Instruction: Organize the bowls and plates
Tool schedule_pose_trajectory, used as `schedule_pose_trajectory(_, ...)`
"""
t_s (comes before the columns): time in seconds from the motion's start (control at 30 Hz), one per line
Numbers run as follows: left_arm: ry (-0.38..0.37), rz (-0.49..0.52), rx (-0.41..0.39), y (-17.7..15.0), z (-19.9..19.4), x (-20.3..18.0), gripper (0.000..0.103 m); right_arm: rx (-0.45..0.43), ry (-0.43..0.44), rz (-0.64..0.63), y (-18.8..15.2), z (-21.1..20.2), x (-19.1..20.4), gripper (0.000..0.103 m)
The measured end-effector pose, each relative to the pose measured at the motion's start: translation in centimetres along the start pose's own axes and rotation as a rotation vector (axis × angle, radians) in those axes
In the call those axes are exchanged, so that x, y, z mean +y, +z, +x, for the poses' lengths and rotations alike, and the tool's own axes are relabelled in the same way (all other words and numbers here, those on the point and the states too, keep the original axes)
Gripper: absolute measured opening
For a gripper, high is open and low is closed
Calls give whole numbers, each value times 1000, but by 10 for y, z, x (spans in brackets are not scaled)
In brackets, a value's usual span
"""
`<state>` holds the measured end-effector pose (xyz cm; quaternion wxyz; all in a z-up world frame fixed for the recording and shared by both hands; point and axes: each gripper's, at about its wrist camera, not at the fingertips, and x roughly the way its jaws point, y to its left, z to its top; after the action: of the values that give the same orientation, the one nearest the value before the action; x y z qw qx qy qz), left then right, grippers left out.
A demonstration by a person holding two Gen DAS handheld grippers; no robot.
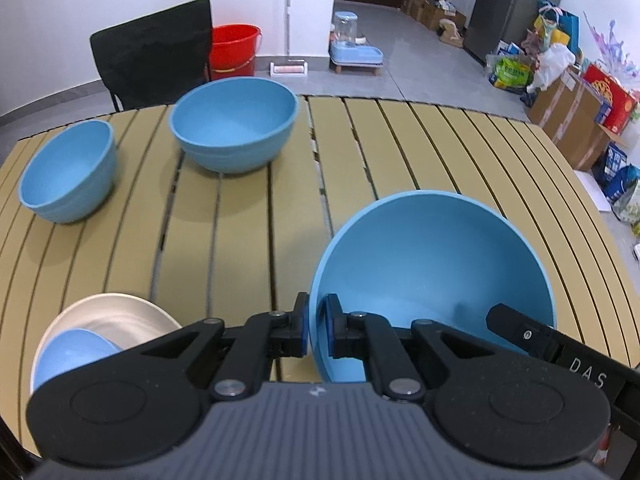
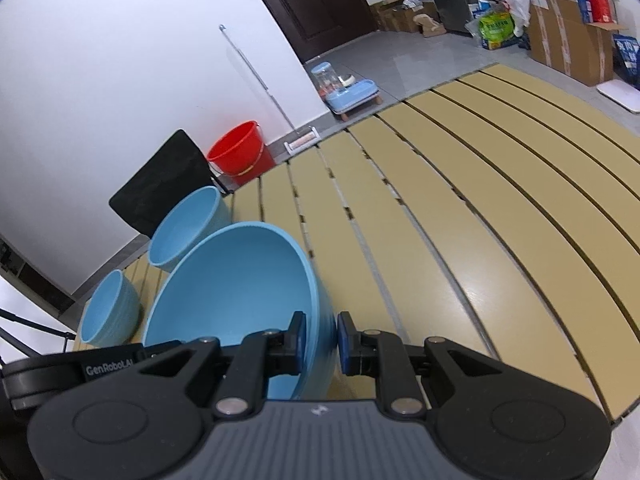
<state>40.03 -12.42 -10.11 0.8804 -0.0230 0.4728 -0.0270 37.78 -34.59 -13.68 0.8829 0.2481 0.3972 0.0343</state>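
Observation:
A large blue bowl point(image 1: 440, 264) hangs tilted above the slatted tan table point(image 1: 400, 152), held from both sides. My left gripper point(image 1: 318, 320) is shut on its left rim, one pad outside and one inside. My right gripper point(image 2: 322, 340) is shut on the opposite rim of the same bowl point(image 2: 232, 280). A medium blue bowl point(image 1: 234, 120) and a smaller blue bowl point(image 1: 66, 172) stand upright at the table's far left. At the near left, a beige plate point(image 1: 120, 316) carries a small blue bowl point(image 1: 72, 352), partly hidden behind my left gripper.
A black chair point(image 1: 152, 52) and a red bucket point(image 1: 234, 46) stand behind the table's far edge. A blue pet feeder point(image 1: 354, 46) sits on the floor. Cardboard boxes and bags point(image 1: 572, 100) crowd the right side. The table's right half point(image 2: 480, 240) is bare slats.

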Motion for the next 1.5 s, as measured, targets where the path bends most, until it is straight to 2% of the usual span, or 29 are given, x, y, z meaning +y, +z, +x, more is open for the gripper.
schedule_pose_trajectory(0.4, -15, 41, 50, -12, 18, -27, 9, 14, -37, 43, -8, 2, -37, 16)
schedule_pose_trajectory(0.97, -23, 52, 97, -20, 36, -33, 9, 37, -65, 67, -15, 12, -51, 16)
schedule_pose_trajectory(1.3, -46, 58, 87, -21, 35, -33, 9, 48, -77, 74, -14, 24, -48, 16)
schedule_pose_trajectory(1.43, -51, 62, 66, -21, 28, -33, 10, 35, -77, 79, -13, 21, -47, 19)
schedule_pose_trajectory(1.5, -56, 57, 58, -20, 24, -33, 10, 25, -77, 79, -13, 18, -46, 25)
